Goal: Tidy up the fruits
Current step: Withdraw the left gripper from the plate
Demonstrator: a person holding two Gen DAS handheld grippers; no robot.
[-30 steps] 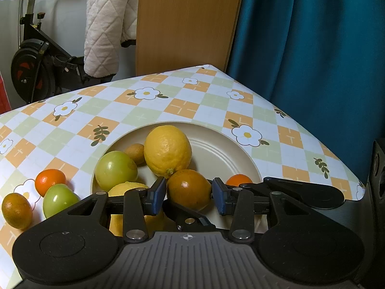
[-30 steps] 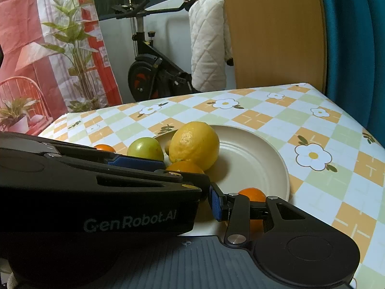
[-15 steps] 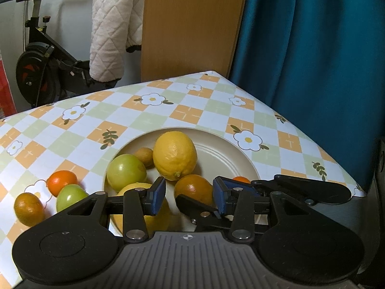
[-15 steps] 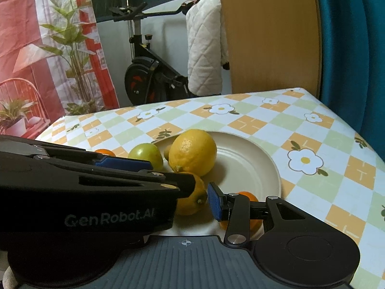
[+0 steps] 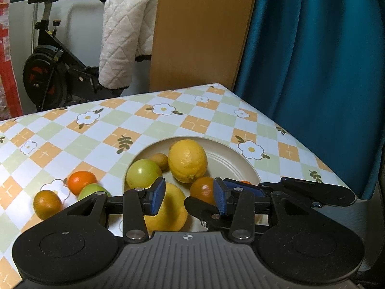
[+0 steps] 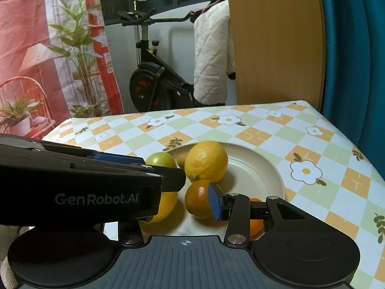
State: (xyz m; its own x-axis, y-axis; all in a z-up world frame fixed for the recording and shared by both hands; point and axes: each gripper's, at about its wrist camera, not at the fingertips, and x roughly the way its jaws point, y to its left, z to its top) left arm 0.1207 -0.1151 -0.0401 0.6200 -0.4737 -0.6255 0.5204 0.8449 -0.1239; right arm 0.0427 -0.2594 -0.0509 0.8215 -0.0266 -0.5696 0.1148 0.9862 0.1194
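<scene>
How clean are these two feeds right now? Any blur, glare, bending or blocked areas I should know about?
Left wrist view: the three fruits off the plate, such as the orange one, look motion-smeared; the curtain bows with fisheye bending. Right wrist view: the left hand-held gripper blocks the lower left, hiding part of the nearer lemon; soft shadows, no strong glare.

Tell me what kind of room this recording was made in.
Most likely a lived-in home room, not a lab. A table with a flowered checked cloth holds a plate of fruit, an exercise bike draped with a quilted jacket stands behind it, and a teal curtain hangs alongside.
</scene>
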